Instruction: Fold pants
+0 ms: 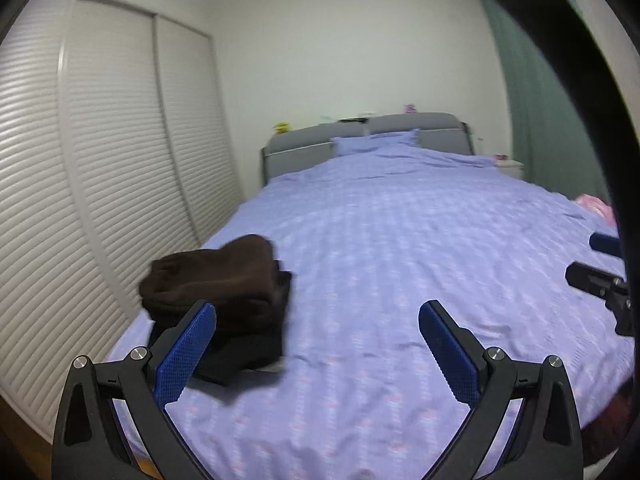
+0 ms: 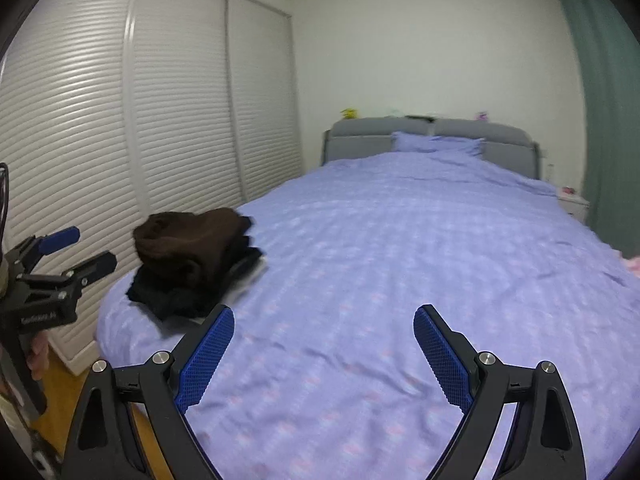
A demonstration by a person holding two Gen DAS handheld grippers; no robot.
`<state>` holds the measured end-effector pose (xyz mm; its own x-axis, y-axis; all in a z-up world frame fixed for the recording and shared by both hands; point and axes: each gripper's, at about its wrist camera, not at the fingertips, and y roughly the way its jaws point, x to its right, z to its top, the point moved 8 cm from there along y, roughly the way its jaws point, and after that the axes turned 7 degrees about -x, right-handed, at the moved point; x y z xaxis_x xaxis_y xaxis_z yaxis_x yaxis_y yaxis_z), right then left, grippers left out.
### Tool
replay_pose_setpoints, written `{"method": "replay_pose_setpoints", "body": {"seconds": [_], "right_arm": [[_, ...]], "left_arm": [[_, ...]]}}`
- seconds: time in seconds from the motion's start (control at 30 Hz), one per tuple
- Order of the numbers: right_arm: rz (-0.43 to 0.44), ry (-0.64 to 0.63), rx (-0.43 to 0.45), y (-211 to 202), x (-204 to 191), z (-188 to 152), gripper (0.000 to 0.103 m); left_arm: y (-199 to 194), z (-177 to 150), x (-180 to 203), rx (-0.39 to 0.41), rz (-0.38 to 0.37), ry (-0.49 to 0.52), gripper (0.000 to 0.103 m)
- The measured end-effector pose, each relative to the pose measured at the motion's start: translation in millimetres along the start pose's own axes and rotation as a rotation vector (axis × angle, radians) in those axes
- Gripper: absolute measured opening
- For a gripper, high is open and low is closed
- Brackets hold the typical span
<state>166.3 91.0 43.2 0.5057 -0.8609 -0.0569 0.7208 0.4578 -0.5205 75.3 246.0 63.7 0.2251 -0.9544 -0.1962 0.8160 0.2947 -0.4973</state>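
A stack of folded dark clothes, brown pants (image 1: pixel 216 276) on top of black ones (image 1: pixel 244 352), lies near the left front corner of the bed (image 1: pixel 400 248). The stack also shows in the right wrist view, with the brown pants (image 2: pixel 188 240) above the black garment (image 2: pixel 172 300). My left gripper (image 1: pixel 316 316) is open and empty, held above the bed just right of the stack; it also shows at the left of the right wrist view (image 2: pixel 86 250). My right gripper (image 2: pixel 324 320) is open and empty above the bed's front; it shows at the right edge of the left wrist view (image 1: pixel 584 256).
A white louvred wardrobe (image 2: pixel 120 120) runs along the left of the bed. A grey headboard (image 2: pixel 432 136) with a pillow (image 2: pixel 436 144) stands at the far end. A green curtain (image 2: pixel 600 100) hangs at the right. Something pink (image 1: pixel 596 206) lies at the bed's right edge. Wooden floor (image 2: pixel 68 384) shows below left.
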Motion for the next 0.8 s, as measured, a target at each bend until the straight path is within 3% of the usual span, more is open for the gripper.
{"method": "replay_pose_setpoints", "body": {"seconds": [0.17, 0.43, 0.53, 0.8], "right_arm": [[-0.068, 0.024, 0.002, -48.9, 48.4, -31.2, 0.092], [-0.142, 0.127, 0.003, -105.9, 118.6, -78.2, 0.092], [-0.166, 0.163, -0.002, -115.5, 136.8, -89.1, 0.092], [-0.229, 0.181, -0.013, -127.7, 159.7, -116.8, 0.092]], "left_arm": [[-15.1, -2.5, 66.9, 0.008, -0.080, 0.040, 0.103], [-35.2, -11.1, 147.3, -0.017, -0.198, -0.003, 0.103], [-34.8, -17.6, 166.4, -0.037, -0.234, -0.015, 0.103], [-43.8, -34.8, 192.1, -0.033, -0.233, 0.005, 0.103]]}}
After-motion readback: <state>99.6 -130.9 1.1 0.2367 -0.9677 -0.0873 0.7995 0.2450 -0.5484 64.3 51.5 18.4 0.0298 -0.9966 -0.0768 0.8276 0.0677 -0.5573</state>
